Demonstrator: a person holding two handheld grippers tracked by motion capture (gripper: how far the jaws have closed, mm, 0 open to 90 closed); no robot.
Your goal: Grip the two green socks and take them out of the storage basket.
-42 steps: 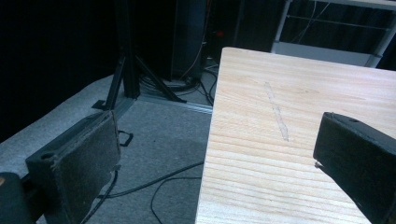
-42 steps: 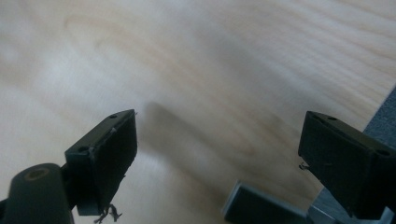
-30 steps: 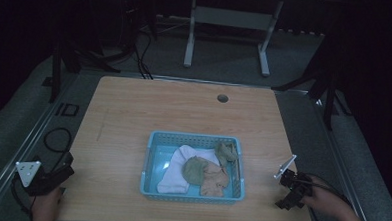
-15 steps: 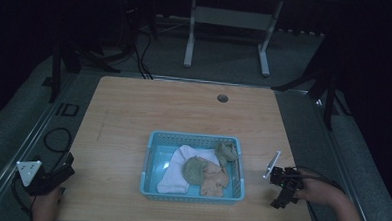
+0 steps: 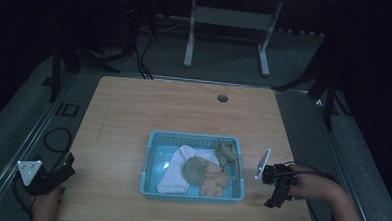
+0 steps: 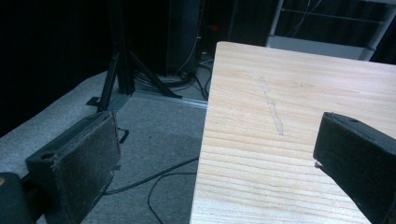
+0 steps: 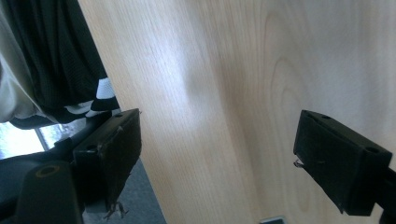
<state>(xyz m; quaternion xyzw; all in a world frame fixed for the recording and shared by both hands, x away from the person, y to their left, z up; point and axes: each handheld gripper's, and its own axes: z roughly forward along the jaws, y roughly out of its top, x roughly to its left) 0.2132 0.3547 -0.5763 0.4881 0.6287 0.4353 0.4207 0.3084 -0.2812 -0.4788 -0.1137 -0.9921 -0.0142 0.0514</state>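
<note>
1. The left gripper (image 5: 63, 171) is at the table's (image 5: 184, 110) 8 o'clock corner, and a hand (image 5: 44, 206) holds it from below. Its jaws are spread wide with nothing in them. In the left gripper view, one jaw is over the grey floor (image 6: 154, 135) and the other is over the wood, so the gripper (image 6: 215, 154) sits across the table's (image 6: 299, 93) left edge. A faint pale streak (image 6: 272, 106) runs on the wood ahead of it.

2. A black cable (image 5: 57, 139) loops on the floor at 9 o'clock from the table.

3. A blue basket (image 5: 194, 194) sits on the table toward 6 o'clock. It holds a white cloth (image 5: 179, 170) on its left side, a green cloth (image 5: 195, 169) in the middle, a tan cloth (image 5: 215, 177) to the right, and a small greenish cloth (image 5: 227, 152) at the basket's 1 o'clock corner. The cloths touch and overlap.

4. A small dark hole (image 5: 222, 98) is in the table at 12 o'clock, well apart from the basket.

5. The right gripper (image 5: 274, 199) is at the table's 4 o'clock, just beside the basket, and a hand (image 5: 308, 183) holds it. In the right gripper view its jaws are spread wide and hold nothing, with bare wood (image 7: 224, 93) between them. The gripper (image 7: 217, 144) points toward the table's near edge, and dark clothing (image 7: 51, 56) with a white stripe shows past that edge.
</note>
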